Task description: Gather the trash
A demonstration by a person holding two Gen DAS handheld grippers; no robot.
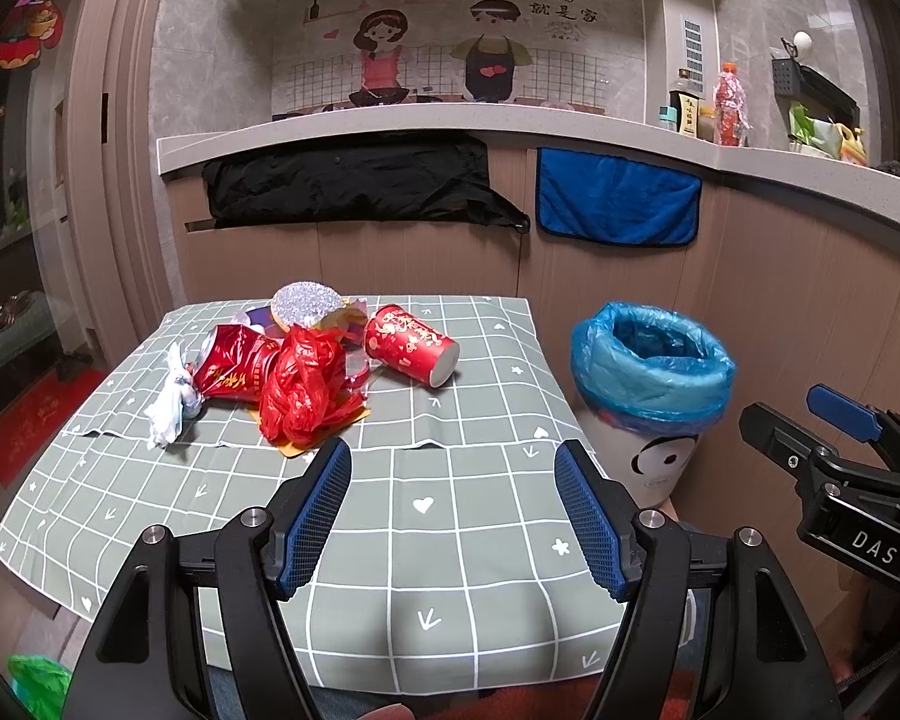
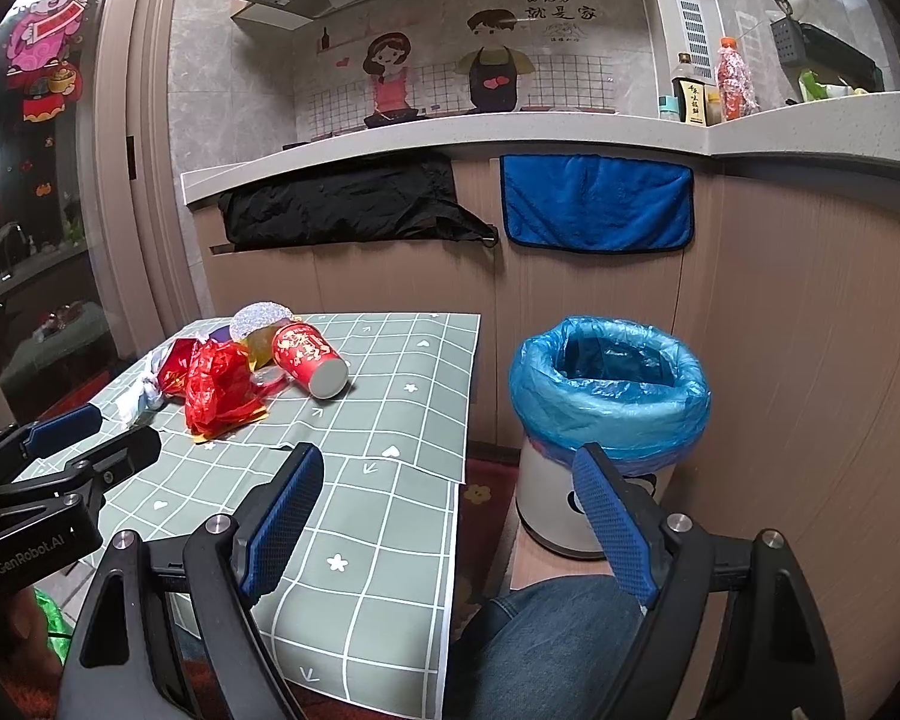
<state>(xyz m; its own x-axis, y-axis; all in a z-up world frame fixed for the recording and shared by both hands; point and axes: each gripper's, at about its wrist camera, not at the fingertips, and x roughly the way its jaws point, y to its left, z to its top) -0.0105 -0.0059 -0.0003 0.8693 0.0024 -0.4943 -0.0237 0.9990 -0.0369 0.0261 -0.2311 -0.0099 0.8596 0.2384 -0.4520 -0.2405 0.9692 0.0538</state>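
A pile of trash lies at the far left of the table [image 1: 450, 540]: a red paper cup [image 1: 411, 345] on its side, a red plastic bag [image 1: 306, 387], a crushed red wrapper [image 1: 234, 363], a white crumpled wad [image 1: 171, 402] and a silver glitter disc [image 1: 306, 302]. The cup [image 2: 309, 360] and bag [image 2: 219, 387] also show in the right wrist view. A white bin [image 1: 651, 396] with a blue liner stands on the floor right of the table. My left gripper [image 1: 453, 459] is open and empty above the table's near half. My right gripper [image 2: 447, 468] is open and empty, near the bin [image 2: 609, 408].
The table [image 2: 390, 420] has a green checked cloth. Behind runs a counter [image 1: 390, 120] with a black cloth [image 1: 354, 186] and a blue towel [image 1: 618, 198] hanging from it. Bottles [image 1: 729, 102] stand on the counter. A knee in jeans [image 2: 546, 630] is below my right gripper.
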